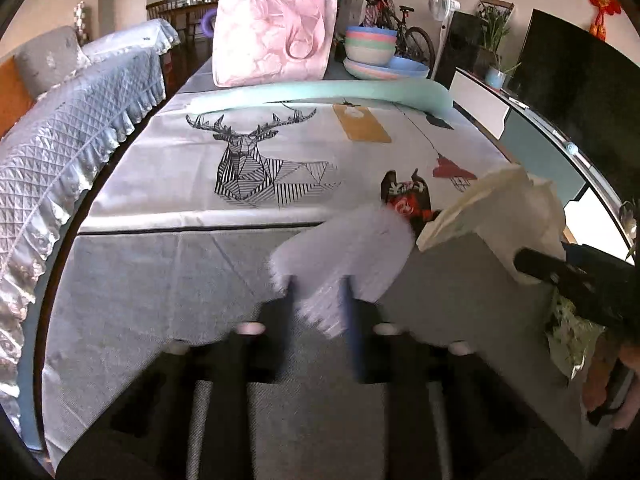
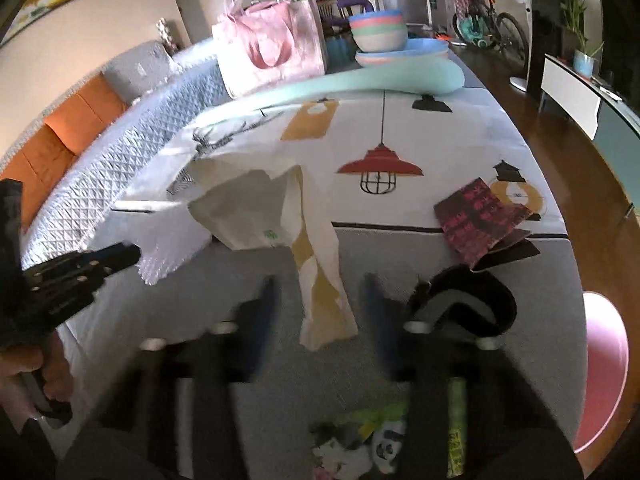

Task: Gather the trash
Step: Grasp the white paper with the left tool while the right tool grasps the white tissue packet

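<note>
Blue fingers (image 1: 350,320) of the left gripper (image 1: 320,300) pinch a white wrap (image 1: 340,252) tight. Right gripper (image 2: 320,308) hangs wide open around a paper bag (image 2: 280,208) — not squeezing yet. Best to close slowly on the bag's bottom, then lift both — a red wrapper (image 2: 480,220) waits on the table (image 2: 460,140).

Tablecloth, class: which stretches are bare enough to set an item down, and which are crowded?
Bare: the deer print, between the mint foam roll and the dark stripe, and the grey band nearer the sofa cover. Also bare is the red-lamp print. Crowded: the far end with pink bag and bowls, and the wrapper corner.
</note>
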A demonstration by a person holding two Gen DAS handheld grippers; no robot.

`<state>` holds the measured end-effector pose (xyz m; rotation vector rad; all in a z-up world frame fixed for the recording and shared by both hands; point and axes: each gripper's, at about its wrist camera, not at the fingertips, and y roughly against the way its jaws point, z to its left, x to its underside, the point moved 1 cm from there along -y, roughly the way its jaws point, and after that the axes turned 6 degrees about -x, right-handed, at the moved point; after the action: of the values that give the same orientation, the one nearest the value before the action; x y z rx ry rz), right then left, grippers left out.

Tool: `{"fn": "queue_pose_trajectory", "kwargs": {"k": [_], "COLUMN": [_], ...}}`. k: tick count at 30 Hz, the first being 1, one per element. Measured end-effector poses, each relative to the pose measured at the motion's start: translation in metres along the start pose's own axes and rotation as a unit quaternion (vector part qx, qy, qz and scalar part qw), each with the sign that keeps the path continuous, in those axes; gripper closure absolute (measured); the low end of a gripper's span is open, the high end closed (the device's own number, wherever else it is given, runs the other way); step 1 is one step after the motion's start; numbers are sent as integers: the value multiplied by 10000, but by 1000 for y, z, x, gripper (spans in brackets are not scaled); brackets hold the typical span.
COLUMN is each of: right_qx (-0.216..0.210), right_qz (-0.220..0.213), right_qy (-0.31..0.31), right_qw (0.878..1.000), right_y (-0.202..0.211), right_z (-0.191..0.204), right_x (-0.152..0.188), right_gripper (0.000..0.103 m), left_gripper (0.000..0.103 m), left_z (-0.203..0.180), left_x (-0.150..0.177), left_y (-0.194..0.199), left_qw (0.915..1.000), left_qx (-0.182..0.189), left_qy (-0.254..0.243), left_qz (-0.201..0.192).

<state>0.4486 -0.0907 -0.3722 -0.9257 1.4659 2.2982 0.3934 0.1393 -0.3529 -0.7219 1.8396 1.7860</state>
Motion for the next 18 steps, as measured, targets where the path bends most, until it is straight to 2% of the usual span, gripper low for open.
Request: {"fn": "queue_pose_trajectory", "kwargs": {"k": [1,2,3,8,14,18], "right_qx": [-13,-28,-38,-393,-432,-609], "right_qz": [1,-15,-36,-255,-357,-497], "right_qy": [-9,-18,-29,-117,106,169], "right_qw": [10000,10000,10000,9988,9984,9968], "right_y": [1,4,6,27,66,97], "right_z": [-1,-1,-2,5,29,44], "right_x": [-1,-1,-2,4,25,33], "right_gripper": [77,86,88,92,97,98], "left_gripper": [92,94,95,97,97,97], "left_z": [0,-1,-3,-11,-22,-32], "left_x": [0,-1,-2,6,16,49], "left_y": [4,7,12,33,65,88], "left_qw": [10000,10000,9999,9997,9990,9985], "left_qx": [28,66,104,257,438,512], "left_qy": [-8,-24,-32,8,-21,-3], "left_qz": [-27,-39,-55,3,-28,197]}}
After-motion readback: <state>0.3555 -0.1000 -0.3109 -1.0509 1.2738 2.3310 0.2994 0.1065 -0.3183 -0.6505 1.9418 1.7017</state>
